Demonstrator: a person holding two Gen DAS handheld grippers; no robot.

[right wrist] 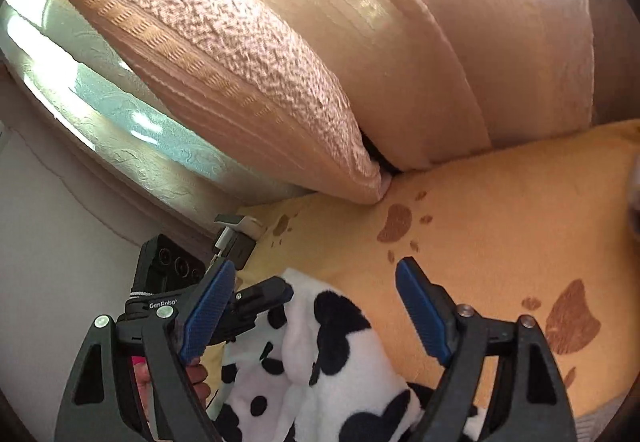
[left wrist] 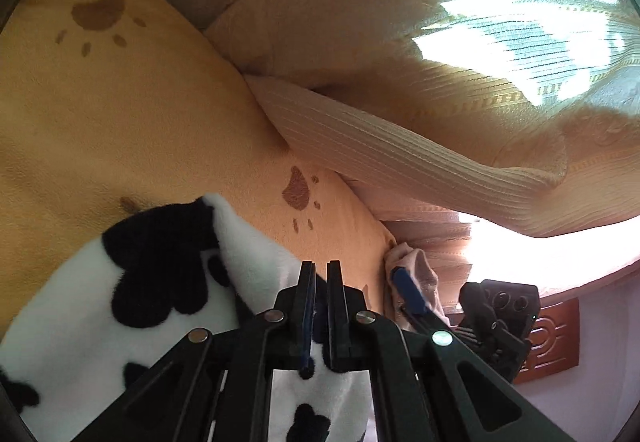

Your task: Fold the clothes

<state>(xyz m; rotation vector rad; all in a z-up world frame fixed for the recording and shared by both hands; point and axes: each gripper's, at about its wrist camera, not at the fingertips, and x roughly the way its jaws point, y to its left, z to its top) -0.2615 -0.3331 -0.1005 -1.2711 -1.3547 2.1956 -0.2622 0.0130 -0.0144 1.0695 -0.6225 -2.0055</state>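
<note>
My left hand-held gripper is clenched, its two fingers pressed close together over the black-and-white cow-print garment; whether any fleece is pinched between them I cannot tell. My right hand-held gripper stands released, blue pads wide apart, with the garment's near end lying under the gap. The garment rests on a yellow blanket printed with brown paw marks. Beyond the blanket rise ribbed beige sofa cushions, and sunlight falls across the farthest one.
</note>
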